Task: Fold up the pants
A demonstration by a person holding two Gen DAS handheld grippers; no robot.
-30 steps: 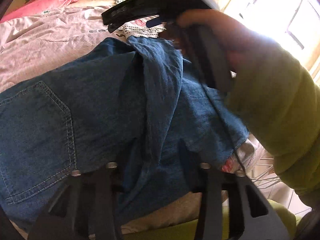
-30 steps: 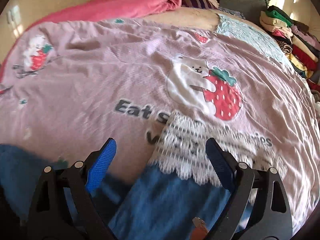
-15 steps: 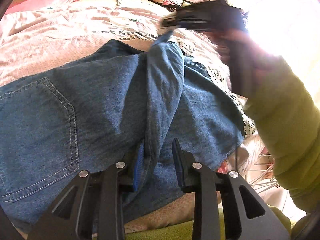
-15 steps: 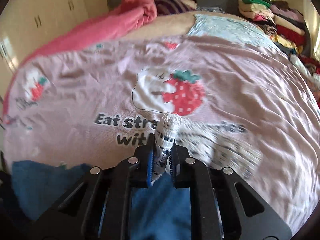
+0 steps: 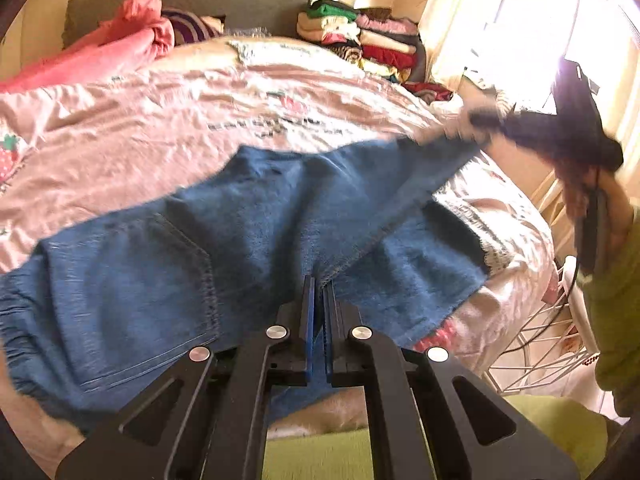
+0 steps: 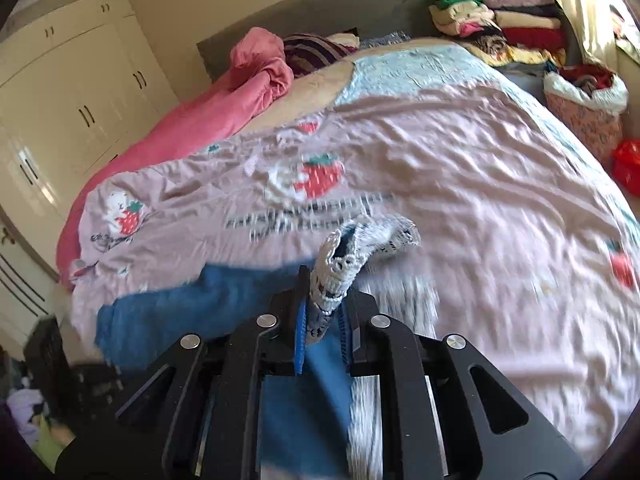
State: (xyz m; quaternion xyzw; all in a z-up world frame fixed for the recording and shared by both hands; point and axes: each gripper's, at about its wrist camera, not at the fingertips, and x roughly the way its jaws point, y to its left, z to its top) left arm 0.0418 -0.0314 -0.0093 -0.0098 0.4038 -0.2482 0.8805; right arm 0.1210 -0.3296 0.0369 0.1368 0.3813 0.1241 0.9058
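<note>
In the left wrist view the blue pants [image 5: 248, 240] lie on the pink bedspread [image 5: 160, 120], long axis running lower left to upper right. The left gripper [image 5: 318, 300] pinches their seam edge; the right gripper [image 6: 324, 316] clamps the lace hem [image 6: 340, 268].

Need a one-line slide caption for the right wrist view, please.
Right gripper shut on the lace hem of the denim pants, lifted above the pink strawberry bedspread.

1. The pants [image 5: 248, 216] are blue denim with a white lace hem [image 6: 340, 272].
2. The bedspread [image 6: 460, 168] is pale pink with red strawberries.
3. The blanket [image 5: 132, 36] is coral pink.
4. The sleeve [image 5: 616, 280] is lime green.
</note>
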